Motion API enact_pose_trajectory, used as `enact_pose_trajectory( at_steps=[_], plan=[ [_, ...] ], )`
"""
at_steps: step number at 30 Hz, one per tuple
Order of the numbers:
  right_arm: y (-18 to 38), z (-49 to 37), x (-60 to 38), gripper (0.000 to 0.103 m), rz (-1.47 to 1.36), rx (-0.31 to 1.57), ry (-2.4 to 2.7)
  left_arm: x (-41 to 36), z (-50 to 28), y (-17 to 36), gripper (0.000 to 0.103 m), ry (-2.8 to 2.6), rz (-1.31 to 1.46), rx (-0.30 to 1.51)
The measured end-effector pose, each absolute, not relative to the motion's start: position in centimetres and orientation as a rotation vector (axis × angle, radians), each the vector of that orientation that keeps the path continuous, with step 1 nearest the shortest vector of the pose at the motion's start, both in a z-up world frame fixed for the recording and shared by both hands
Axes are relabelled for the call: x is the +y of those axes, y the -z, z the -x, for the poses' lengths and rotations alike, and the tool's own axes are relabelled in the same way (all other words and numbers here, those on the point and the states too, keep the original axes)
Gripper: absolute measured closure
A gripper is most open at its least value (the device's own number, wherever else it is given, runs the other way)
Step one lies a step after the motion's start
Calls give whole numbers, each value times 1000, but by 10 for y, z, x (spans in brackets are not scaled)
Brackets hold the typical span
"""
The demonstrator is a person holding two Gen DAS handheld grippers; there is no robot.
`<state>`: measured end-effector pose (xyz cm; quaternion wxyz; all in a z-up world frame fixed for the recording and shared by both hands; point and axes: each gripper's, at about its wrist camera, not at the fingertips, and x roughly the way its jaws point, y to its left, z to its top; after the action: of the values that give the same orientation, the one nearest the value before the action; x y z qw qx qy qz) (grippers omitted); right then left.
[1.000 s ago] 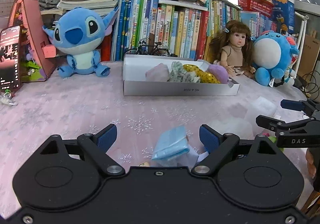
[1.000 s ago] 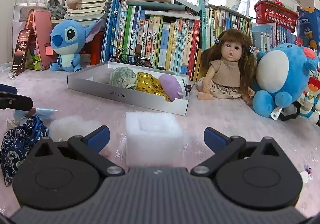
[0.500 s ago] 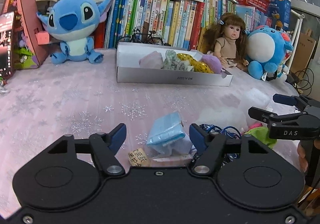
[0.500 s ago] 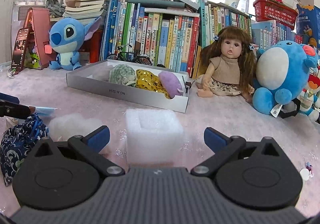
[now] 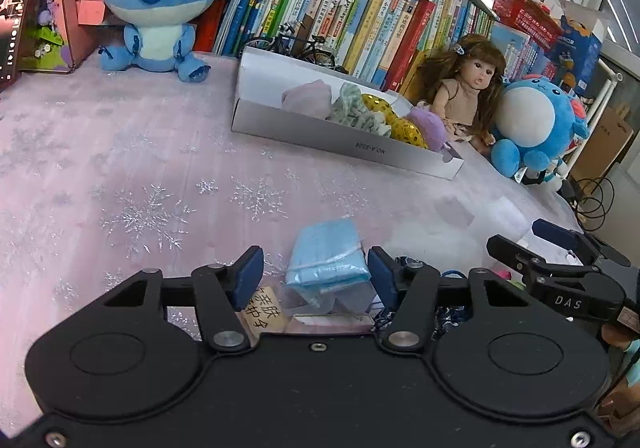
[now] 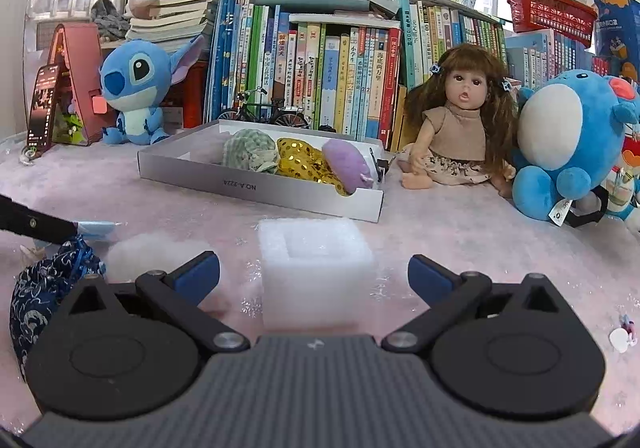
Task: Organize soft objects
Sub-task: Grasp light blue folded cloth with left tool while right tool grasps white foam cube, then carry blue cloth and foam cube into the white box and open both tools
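Observation:
My left gripper [image 5: 316, 274] is partly closed around a light blue packet in clear wrap [image 5: 326, 258]; its right pad touches the packet, the left pad stands slightly apart. The packet seems lifted off the pink cloth. My right gripper [image 6: 314, 274] is open, with a white foam block [image 6: 316, 268] between its fingers, untouched. It also shows in the left wrist view [image 5: 560, 260]. A grey shallow box [image 6: 260, 183] holds a green, a gold sequin and a purple soft item. A dark blue patterned pouch [image 6: 44, 284] and a white cotton tuft [image 6: 148, 252] lie at left.
A Stitch plush [image 6: 136, 91], a doll [image 6: 460, 119] and a round blue plush [image 6: 568, 139] sit before a row of books [image 6: 320, 67]. A phone on a pink stand [image 6: 44, 107] is at far left. A small model bicycle [image 6: 264, 113] stands behind the box.
My left gripper's jaws have narrowed around the blue packet and the gripper has risen and tilted, with the packet staying between the pads. The right gripper has stayed open over the foam block.

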<state>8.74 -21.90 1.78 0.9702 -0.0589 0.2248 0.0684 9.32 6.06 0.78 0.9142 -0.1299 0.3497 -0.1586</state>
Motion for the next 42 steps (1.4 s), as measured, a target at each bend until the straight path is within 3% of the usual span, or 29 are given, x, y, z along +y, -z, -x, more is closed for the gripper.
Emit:
enact_pose_trajectory(
  at_steps=[7,11,15,18,42],
  plan=[
    [-20,-88,-222,8,98,459,-135,58,-95,-7,64,339,273,720],
    [-19,-90,-224,15,83,470,-126,57,-94,-7,65,341,267,715],
    [-17,-92,-223,34,88,493,-124,53,-91,-9,66,342,229,696],
    [-16,-91,-222,38,95,491,-122,51,-89,-10,66,341,213,687],
    [-53,-111,-216,38,96,410,-130,53,-125,-49,67,259,196,588]
  ],
)
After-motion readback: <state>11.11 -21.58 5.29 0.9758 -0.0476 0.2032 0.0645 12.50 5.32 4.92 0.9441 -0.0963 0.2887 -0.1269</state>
